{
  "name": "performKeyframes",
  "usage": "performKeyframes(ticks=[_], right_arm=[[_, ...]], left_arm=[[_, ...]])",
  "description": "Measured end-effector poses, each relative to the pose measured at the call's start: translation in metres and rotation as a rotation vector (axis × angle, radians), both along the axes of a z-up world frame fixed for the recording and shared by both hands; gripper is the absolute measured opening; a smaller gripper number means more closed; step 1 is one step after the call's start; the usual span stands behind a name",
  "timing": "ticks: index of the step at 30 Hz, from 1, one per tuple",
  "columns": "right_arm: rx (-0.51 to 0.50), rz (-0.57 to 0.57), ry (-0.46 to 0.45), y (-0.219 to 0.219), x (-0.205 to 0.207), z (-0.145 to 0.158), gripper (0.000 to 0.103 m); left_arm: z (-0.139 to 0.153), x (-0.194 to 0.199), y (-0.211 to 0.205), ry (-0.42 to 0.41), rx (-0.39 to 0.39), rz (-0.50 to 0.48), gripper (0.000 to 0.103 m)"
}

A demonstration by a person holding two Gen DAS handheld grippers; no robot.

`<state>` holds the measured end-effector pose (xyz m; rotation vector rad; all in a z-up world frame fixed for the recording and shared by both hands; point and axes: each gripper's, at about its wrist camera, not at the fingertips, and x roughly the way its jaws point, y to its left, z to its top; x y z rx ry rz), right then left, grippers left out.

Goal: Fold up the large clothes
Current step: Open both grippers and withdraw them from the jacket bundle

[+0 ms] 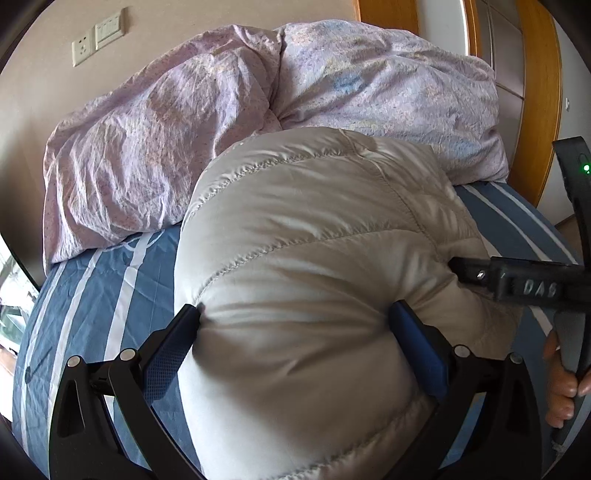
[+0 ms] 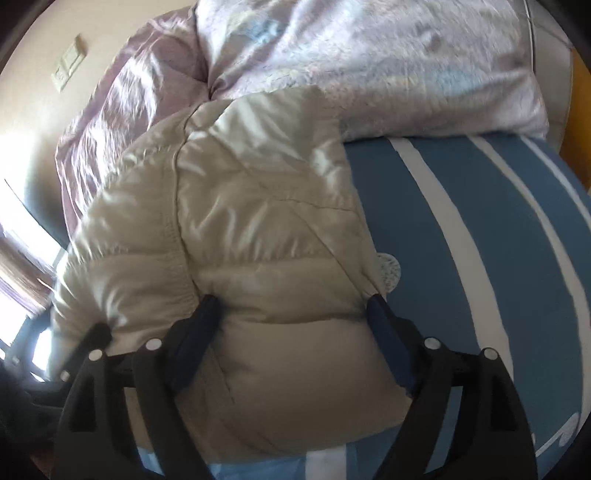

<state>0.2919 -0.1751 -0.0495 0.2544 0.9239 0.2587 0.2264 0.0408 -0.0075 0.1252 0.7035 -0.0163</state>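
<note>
Two hand-held grippers worked over a bed (image 1: 99,280) dressed in a blue sheet with white stripes. A crumpled lilac duvet (image 1: 229,122) was heaped across the bed's far end, against a beige wall. On that wall sat a white socket and switch plate (image 1: 96,36), and wooden door framing (image 1: 535,92) stood off to the right.

Next in size came the puffy beige quilted jacket (image 1: 295,258), bundled up in the middle of the bed, its far edge resting against the duvet. Its satin panels caught the window light, and the stitched seams ran across it in curved lines.

Closer in, the left hand-held gripper (image 1: 295,332) had its blue-padded fingers (image 1: 417,339) standing wide, with both pads sunk into the near fold of the jacket on either side, so it gripped that thick bulge. From the right wrist view, which was blurred, the right hand-held gripper (image 2: 291,321) likewise straddled a puffy fold with its jaws set wide; whether its pads pressed the fabric or merely flanked it, I could not tell. A person's hand (image 1: 561,384) grasped that tool's handle at the right edge.
</note>
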Motion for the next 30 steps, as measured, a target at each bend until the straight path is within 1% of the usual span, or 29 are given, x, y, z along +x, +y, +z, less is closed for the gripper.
performKeyframes(ticks=[3, 6, 8, 9, 10, 11, 12, 13, 14, 15, 17, 19, 20, 21, 23, 24, 25, 27, 28, 30], right_arm=[[-0.056, -0.021, -0.054, 0.001, -0.013, 0.011, 0.081], [-0.069, -0.024, -0.118, 0.003, -0.032, 0.025, 0.081], [-0.099, -0.019, -0.175, 0.008, -0.046, 0.033, 0.081], [-0.117, -0.016, -0.182, 0.010, -0.047, 0.034, 0.081], [-0.161, -0.019, -0.169, 0.014, -0.046, 0.031, 0.081], [-0.203, -0.024, -0.138, 0.017, -0.042, 0.024, 0.080], [-0.228, -0.019, -0.080, 0.019, -0.034, 0.010, 0.080], [-0.204, -0.012, -0.047, 0.017, -0.028, -0.001, 0.080], [-0.183, -0.018, -0.028, 0.014, -0.022, -0.009, 0.084], [-0.178, -0.031, -0.017, 0.012, -0.016, -0.015, 0.093], [-0.171, -0.032, -0.011, 0.009, -0.010, -0.022, 0.100], [-0.140, -0.038, -0.004, 0.002, -0.011, -0.018, 0.100], [-0.139, -0.043, -0.014, 0.000, -0.014, -0.013, 0.100], [-0.150, -0.051, -0.037, -0.001, -0.019, -0.005, 0.097], [-0.165, -0.070, -0.094, -0.003, -0.031, 0.012, 0.095], [-0.160, -0.075, -0.118, -0.004, -0.034, 0.018, 0.093], [-0.135, -0.081, -0.165, -0.006, -0.039, 0.031, 0.093], [-0.086, -0.065, -0.201, -0.007, -0.041, 0.042, 0.089], [-0.053, -0.036, -0.206, -0.004, -0.039, 0.047, 0.089], [-0.034, 0.025, -0.196, 0.007, -0.037, 0.046, 0.088]], left_arm=[[0.003, -0.004, 0.005, -0.002, -0.026, 0.012, 0.102], [0.006, -0.008, 0.007, -0.005, -0.041, 0.020, 0.102], [0.008, -0.012, 0.006, -0.010, -0.040, 0.017, 0.102], [0.008, -0.013, 0.006, -0.010, -0.035, 0.016, 0.102], [0.007, -0.012, 0.005, -0.007, -0.030, 0.017, 0.102], [0.006, -0.012, 0.005, -0.006, -0.029, 0.017, 0.102], [0.005, -0.010, 0.004, -0.004, -0.030, 0.016, 0.102], [0.003, -0.009, 0.002, -0.003, -0.030, 0.010, 0.102], [0.002, -0.009, 0.000, -0.007, -0.018, 0.007, 0.102], [0.001, -0.009, -0.004, -0.012, 0.004, 0.006, 0.102], [0.001, -0.010, -0.005, -0.015, 0.012, 0.005, 0.102], [0.005, -0.014, 0.000, -0.007, -0.023, 0.004, 0.102], [0.009, -0.019, 0.005, -0.004, -0.054, 0.001, 0.102], [0.014, -0.025, 0.012, -0.008, -0.084, -0.005, 0.102], [0.021, -0.035, 0.022, -0.035, -0.108, 0.000, 0.102], [0.025, -0.041, 0.027, -0.053, -0.112, 0.008, 0.102], [0.030, -0.045, 0.034, -0.072, -0.113, 0.018, 0.102], [0.035, -0.047, 0.042, -0.088, -0.100, 0.040, 0.102], [0.036, -0.045, 0.044, -0.086, -0.091, 0.054, 0.102], [0.035, -0.042, 0.048, -0.068, -0.094, 0.072, 0.102]])
